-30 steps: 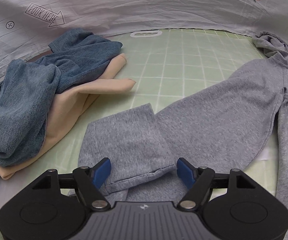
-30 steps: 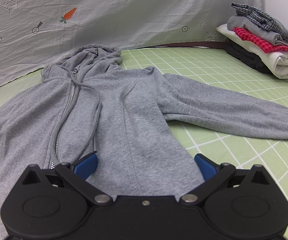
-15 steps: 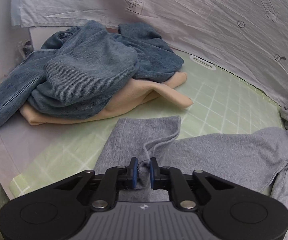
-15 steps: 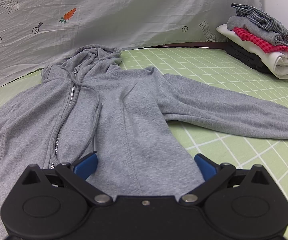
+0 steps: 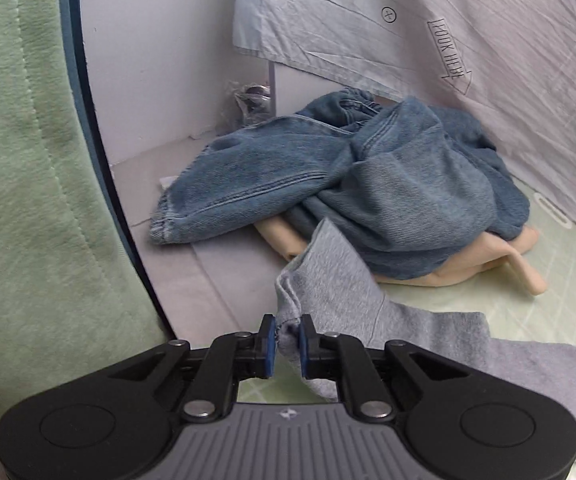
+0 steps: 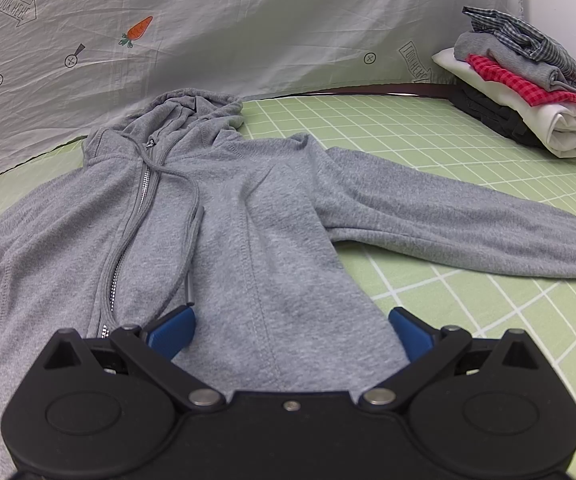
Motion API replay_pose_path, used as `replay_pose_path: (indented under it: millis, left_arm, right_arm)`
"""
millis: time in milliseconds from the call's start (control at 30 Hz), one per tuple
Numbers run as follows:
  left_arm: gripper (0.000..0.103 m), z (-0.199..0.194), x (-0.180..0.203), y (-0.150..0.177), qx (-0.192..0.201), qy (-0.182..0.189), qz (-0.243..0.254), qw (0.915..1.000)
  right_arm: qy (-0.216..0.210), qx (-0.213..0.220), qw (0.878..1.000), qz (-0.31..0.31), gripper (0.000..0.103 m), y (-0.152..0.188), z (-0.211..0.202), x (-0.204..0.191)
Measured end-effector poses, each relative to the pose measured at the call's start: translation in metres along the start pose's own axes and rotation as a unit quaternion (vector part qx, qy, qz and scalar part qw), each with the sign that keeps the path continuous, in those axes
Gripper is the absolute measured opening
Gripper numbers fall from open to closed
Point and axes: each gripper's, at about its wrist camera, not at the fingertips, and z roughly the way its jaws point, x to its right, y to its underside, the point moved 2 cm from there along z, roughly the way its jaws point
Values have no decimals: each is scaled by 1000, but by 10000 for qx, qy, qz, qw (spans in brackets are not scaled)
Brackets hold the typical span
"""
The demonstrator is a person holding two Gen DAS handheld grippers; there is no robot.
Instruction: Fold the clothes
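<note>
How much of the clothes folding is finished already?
Done: a stack of folded clothes sits in the far corner. In hand: the left gripper is shut on the cuff of the grey hoodie, lifting that sleeve, while the right gripper waits open over the hoodie's body. Left: the hoodie is mostly spread flat, and the jeans and peach garment lie in a heap.
</note>
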Motion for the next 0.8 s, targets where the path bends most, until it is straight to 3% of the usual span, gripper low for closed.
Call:
replay_pose_path:
  millis: [167, 333, 433, 600, 800]
  left_arm:
    - [14, 18, -16, 10, -475, -224, -270, 9983]
    - [18, 22, -10, 21, -642, -378, 119, 9971]
    - [29, 21, -7, 21, -673, -476, 165, 9965]
    - [63, 9, 3, 15, -597, -481, 254, 9967]
    - [75, -19, 37, 1, -71, -388, 794, 9961]
  right_arm:
    - [-6, -2, 10000, -6, 103, 0, 0, 0]
    - [-9, -7, 10000, -7, 103, 0, 0, 0]
    - [-7, -11, 10000, -4, 103, -1, 0, 0]
    - [-22, -135, 9999, -2, 103, -4, 1, 1]
    - [-208, -560, 9981, -154, 103, -22, 1, 0]
